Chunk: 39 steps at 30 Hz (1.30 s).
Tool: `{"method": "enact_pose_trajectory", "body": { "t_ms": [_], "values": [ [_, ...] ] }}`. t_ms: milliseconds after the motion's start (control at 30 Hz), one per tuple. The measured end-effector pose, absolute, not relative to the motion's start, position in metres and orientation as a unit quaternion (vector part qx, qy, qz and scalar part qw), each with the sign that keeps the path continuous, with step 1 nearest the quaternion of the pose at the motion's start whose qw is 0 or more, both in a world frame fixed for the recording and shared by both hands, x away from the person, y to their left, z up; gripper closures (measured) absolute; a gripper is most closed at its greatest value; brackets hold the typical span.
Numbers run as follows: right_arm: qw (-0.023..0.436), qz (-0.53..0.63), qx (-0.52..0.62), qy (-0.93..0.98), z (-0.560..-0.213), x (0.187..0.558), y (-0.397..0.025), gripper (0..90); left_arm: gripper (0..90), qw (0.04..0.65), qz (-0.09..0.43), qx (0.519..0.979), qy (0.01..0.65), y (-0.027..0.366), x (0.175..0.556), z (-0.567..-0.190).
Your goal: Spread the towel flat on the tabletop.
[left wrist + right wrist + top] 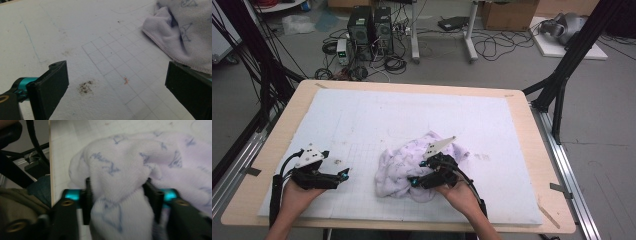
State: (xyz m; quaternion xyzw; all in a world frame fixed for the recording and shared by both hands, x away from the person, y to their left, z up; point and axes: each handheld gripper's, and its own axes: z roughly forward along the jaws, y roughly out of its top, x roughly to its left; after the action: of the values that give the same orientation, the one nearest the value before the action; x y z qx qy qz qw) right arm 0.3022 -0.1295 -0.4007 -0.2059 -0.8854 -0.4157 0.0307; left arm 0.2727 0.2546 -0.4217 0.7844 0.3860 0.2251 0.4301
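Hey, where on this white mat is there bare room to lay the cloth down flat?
The far half of the white mat, beyond the crumpled lavender cloth, lies bare. So does the strip between the left hand-held gripper and the cloth. It is crowded near the front middle, where the right hand-held gripper pinches the cloth.

- The white mat (362, 120) lay bare across its far half and along its left side; passage there was unobstructed.
- The crumpled cloth (404, 167) occupied the near centre and blocked low travel across that zone.
- The right gripper (416, 181) sat in the cloth, with a fold bunched between its jaws.
- The left gripper (343, 175), jaws wide apart, stood on the near left; a strip of bare mat separated it from the cloth.
- Beside the strip lay small dirt specks (86, 87), flat on the mat.
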Motion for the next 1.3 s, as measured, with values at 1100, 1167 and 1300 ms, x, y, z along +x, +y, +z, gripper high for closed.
{"method": "enact_pose_trajectory", "body": {
  "t_ms": [1100, 1167, 1300],
  "values": [
    [0.028, -0.453, -0.178, -0.873, -0.406, 0.286, -0.193, 57.2, 80.7, 0.382, 0.115, 0.883, 0.248, 0.134, 0.311, -0.436],
    [0.015, -0.489, -0.187, -0.852, -0.392, 0.291, -0.202, 51.5, 81.6, 0.380, 0.117, 0.882, 0.254, 0.141, 0.308, -0.434],
    [-0.035, -0.480, -0.217, -0.849, -0.386, 0.304, -0.205, 46.0, 82.3, 0.384, 0.130, 0.876, 0.261, 0.162, 0.300, -0.426]
  ]
}}
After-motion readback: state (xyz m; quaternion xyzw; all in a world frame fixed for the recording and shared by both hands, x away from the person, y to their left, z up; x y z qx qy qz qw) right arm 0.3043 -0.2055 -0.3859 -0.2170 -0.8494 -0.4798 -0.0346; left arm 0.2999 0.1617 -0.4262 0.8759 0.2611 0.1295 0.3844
